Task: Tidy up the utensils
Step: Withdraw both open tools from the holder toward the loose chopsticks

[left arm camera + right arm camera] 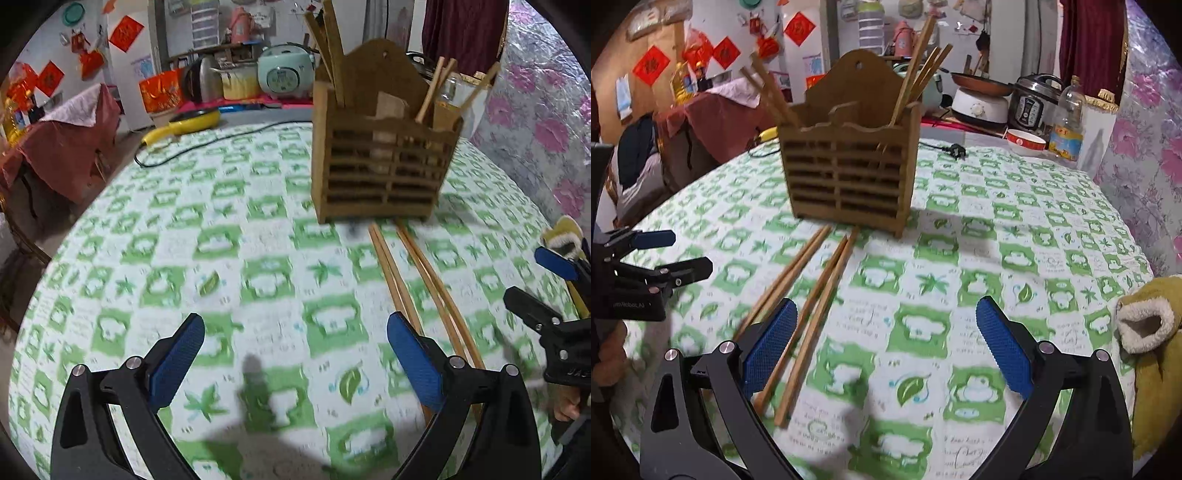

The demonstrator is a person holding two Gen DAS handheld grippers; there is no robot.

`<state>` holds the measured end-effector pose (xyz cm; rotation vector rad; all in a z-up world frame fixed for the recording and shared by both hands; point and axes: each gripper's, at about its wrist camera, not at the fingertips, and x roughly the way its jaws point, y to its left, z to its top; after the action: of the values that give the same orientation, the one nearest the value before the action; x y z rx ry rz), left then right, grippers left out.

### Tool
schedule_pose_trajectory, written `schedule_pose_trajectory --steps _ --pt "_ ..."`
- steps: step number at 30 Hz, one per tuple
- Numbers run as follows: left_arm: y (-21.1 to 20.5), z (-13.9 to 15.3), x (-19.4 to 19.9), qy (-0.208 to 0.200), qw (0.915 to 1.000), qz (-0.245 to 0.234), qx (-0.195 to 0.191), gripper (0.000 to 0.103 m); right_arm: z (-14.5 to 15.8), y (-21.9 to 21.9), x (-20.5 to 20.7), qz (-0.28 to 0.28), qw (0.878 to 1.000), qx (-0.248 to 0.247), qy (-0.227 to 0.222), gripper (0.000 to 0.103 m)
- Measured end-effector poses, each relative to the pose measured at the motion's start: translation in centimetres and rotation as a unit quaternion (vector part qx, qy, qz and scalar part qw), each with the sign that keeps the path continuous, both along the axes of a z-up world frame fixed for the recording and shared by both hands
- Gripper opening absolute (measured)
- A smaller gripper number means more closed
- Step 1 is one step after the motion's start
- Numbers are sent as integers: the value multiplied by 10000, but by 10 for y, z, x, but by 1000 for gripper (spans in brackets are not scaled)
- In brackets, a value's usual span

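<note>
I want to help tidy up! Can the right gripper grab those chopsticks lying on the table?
Probably yes. The right gripper is open and empty, and the loose chopsticks lie bare on the tablecloth beside its left finger, with nothing on top. It would need to shift a little left first.

surface: table (1052, 236) covered by green-and-white patterned cloth | standing on it: wooden utensil holder (849, 173) | lying flat just before holder: two pairs of chopsticks (809, 314) | far edge: bowl (1026, 142), oil bottle (1067, 122), black cable (207, 142)
</note>
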<state>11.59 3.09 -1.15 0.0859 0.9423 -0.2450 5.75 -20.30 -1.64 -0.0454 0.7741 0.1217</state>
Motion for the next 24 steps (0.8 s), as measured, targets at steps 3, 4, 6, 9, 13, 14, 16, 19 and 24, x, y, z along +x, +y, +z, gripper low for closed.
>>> schedule_pose_trajectory --steps 3,4,6,9,13,14,16,19,24 --pt "0 -3 -12 20 9998 -199 -23 97 -3 0 -10 17 10000 -94 -1 94" --pt "-1 -4 -15 43 9996 -275 -22 97 -4 -2 -12 20 10000 -93 7 94" --pt "-5 -8 -23 186 9983 -558 -57 97 -5 -5 -17 6 10000 -65 39 94" --pt "-11 -13 -32 334 9952 -917 -90 97 -6 -7 -20 -10 10000 -21 93 94" --pt "-21 -16 -47 350 9899 -1372 -43 97 -6 -10 -20 -54 9999 38 107 94" --pt "-22 -16 -49 349 9882 -1490 -70 97 -6 -11 -20 -68 9999 65 110 94" --pt "-26 -17 -55 446 9827 -1793 -138 97 -6 -11 -20 -81 9999 83 122 94" --pt "-33 -21 -62 546 9766 -2078 -101 97 -6 -12 -20 -84 9998 92 123 94" --pt "-40 -29 -59 663 9757 -2080 180 97 -5 -13 -20 -95 9998 98 113 94"
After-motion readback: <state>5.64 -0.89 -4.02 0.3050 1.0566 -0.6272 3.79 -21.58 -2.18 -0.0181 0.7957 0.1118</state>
